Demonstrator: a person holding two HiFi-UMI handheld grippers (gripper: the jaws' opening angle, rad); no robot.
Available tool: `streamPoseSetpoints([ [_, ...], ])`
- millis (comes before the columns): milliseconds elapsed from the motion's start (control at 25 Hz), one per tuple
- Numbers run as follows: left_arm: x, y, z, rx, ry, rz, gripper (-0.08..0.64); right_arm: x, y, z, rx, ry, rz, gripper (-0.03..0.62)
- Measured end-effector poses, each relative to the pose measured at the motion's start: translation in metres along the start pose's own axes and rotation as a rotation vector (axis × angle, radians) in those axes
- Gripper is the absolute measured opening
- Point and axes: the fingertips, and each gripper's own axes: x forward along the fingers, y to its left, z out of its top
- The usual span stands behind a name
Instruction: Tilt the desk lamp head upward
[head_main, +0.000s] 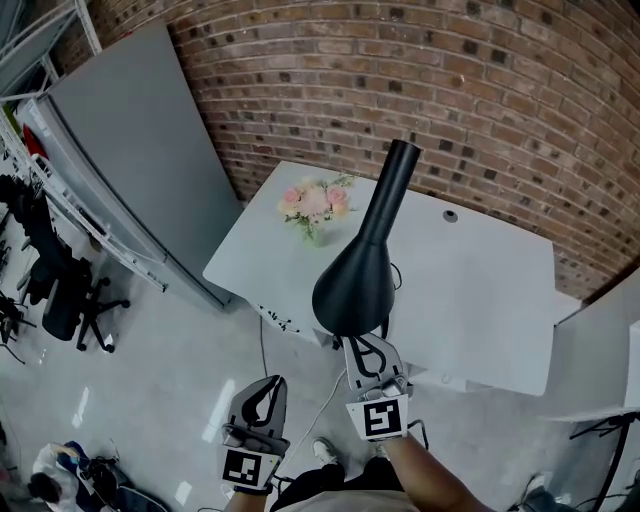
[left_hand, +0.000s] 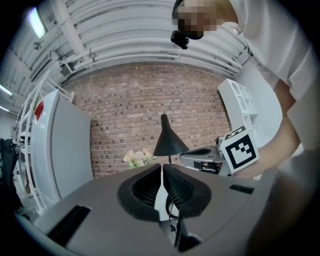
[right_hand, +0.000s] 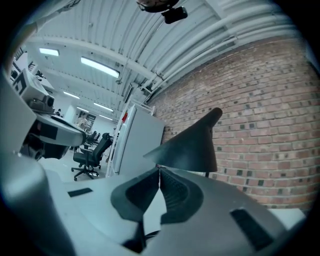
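The black cone-shaped lamp head (head_main: 352, 285) stands over the white table (head_main: 480, 300), with its neck rising toward the brick wall. My right gripper (head_main: 367, 345) sits right below the cone's wide rim, jaws shut. In the right gripper view the closed tips (right_hand: 159, 170) reach the lower rim of the lamp head (right_hand: 192, 147); I cannot tell whether they touch it. My left gripper (head_main: 272, 383) hangs shut over the floor, left of the table, holding nothing. From the left gripper (left_hand: 161, 167) the lamp head (left_hand: 169, 142) shows farther off.
A vase of pink flowers (head_main: 315, 205) stands at the table's far left. A tall grey partition (head_main: 130, 150) leans left of the table, with a black office chair (head_main: 65, 290) beyond it. A brick wall (head_main: 450, 90) runs behind the table.
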Motion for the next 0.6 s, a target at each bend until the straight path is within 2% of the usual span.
streamPoseSetpoints([
  [240, -0.01, 0.006, -0.004, 0.017, 0.035, 0.01, 0.02, 0.012, -0.015, -0.003, 0.001, -0.013, -0.044, 0.018],
  [400, -0.013, 0.011, -0.005, 0.026, 0.037, 0.016, 0.02, 0.013, -0.012, 0.002, 0.045, -0.043, -0.043, 0.018],
  [600, -0.014, 0.01, -0.008, 0.02, 0.036, 0.012, 0.02, 0.01, -0.009, 0.006, 0.038, -0.046, -0.03, 0.018],
])
